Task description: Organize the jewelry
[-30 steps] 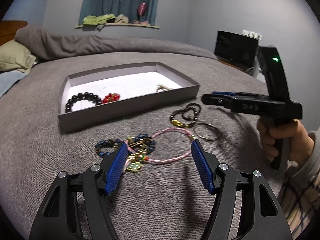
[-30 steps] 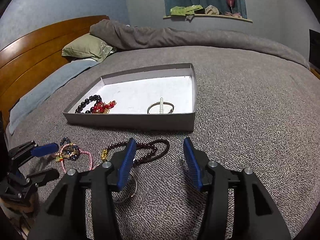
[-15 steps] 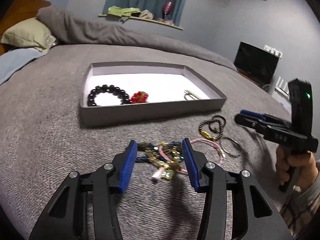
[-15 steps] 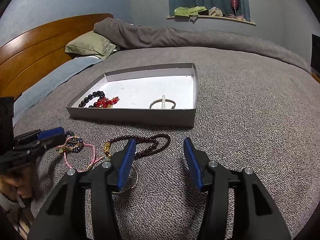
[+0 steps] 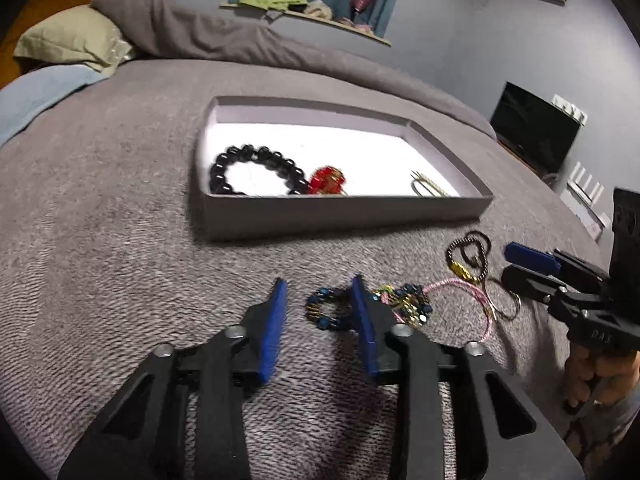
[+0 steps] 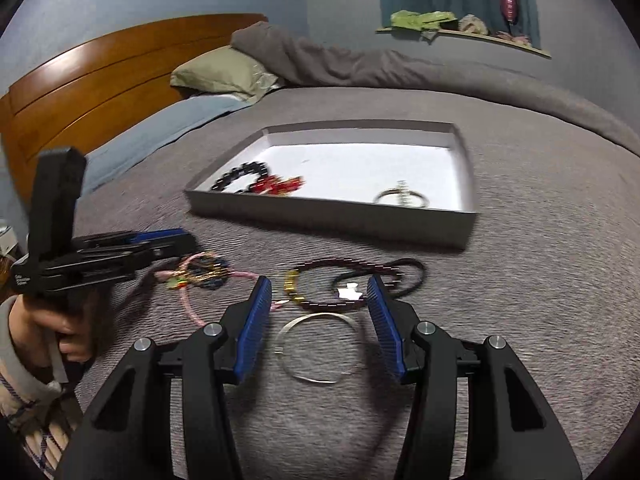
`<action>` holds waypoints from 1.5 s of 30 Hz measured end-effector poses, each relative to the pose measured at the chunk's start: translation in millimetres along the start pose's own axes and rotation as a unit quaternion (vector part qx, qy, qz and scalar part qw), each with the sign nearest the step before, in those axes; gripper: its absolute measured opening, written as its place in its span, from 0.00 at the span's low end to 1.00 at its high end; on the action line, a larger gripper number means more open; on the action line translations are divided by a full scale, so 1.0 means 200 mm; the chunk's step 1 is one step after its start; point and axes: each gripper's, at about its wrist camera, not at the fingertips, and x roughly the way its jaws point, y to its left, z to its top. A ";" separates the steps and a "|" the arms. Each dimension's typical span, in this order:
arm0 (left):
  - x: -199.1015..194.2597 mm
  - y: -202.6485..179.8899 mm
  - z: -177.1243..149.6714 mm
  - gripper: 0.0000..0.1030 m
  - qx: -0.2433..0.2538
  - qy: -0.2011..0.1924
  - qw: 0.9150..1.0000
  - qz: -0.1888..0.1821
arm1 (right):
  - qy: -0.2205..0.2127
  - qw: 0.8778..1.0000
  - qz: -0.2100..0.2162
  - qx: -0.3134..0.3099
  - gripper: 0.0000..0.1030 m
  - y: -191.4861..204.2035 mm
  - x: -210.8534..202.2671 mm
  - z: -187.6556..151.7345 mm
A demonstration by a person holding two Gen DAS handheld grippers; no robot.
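Sitting on the bed (image 5: 100,208): left hand-held gripper (image 5: 318,296) apart, holding nothing, blue bead bracelet (image 5: 326,312) just beside its right finger | gray tray (image 6: 320,216) behind holds black beads (image 6: 240,174) | right hand-held gripper (image 6: 318,292) apart over silver ring (image 6: 320,348)

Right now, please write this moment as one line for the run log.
step: pick next piece | left gripper: open, beside blue bead bracelet | right gripper: open, over silver ring | tray: holds three pieces
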 end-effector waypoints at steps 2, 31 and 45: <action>0.00 -0.01 0.00 0.15 0.004 0.001 1.000 -0.002 | 0.006 1.000 0.008 -0.012 0.48 0.05 0.03 0.00; -0.24 0.05 0.06 0.07 -0.011 -0.093 0.993 -0.074 | -0.024 0.998 -0.046 -0.027 0.03 0.00 -0.03 0.04; -0.36 0.00 0.10 0.07 -0.009 -0.148 0.980 -0.135 | -0.046 0.998 -0.038 -0.020 0.03 0.02 -0.05 0.07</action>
